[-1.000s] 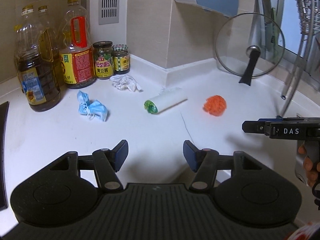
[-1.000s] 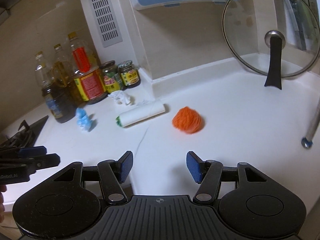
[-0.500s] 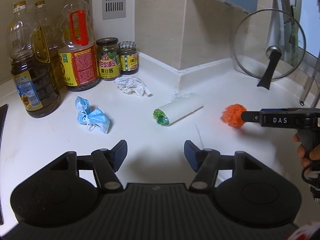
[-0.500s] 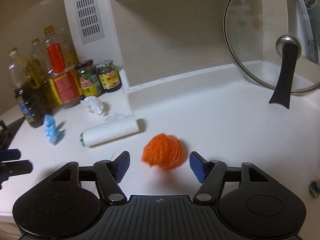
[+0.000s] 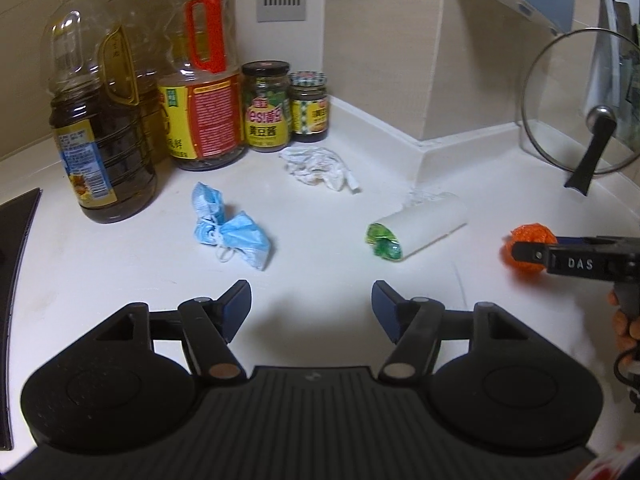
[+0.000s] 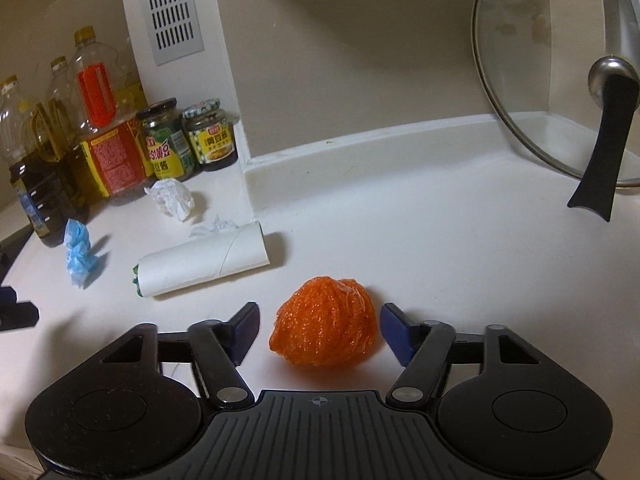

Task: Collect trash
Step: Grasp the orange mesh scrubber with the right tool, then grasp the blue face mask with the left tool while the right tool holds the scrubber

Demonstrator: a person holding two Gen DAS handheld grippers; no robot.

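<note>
On the white counter (image 5: 120, 264) lie four bits of trash: one orange mesh ball (image 6: 325, 326), one cardboard tube (image 6: 204, 259) stuffed with green plastic, one crumpled blue mask (image 5: 230, 231), one crumpled white tissue (image 5: 316, 167). At the far left stand three oil bottles (image 5: 102, 120) and two jars (image 5: 267, 106); one glass lid (image 6: 560, 80) leans far right.

— What sort of place is this?
— A home kitchen. Cooking oil bottles (image 5: 102, 128) and sauce jars (image 5: 266, 106) stand in the corner of a white bench (image 5: 320, 248) against beige wall tiles.
— Anything else?
— A glass pot lid (image 6: 560, 80) leans on the wall, a stove edge (image 5: 12, 240) shows at the left, and a vent grille (image 6: 172, 8) sits above.
</note>
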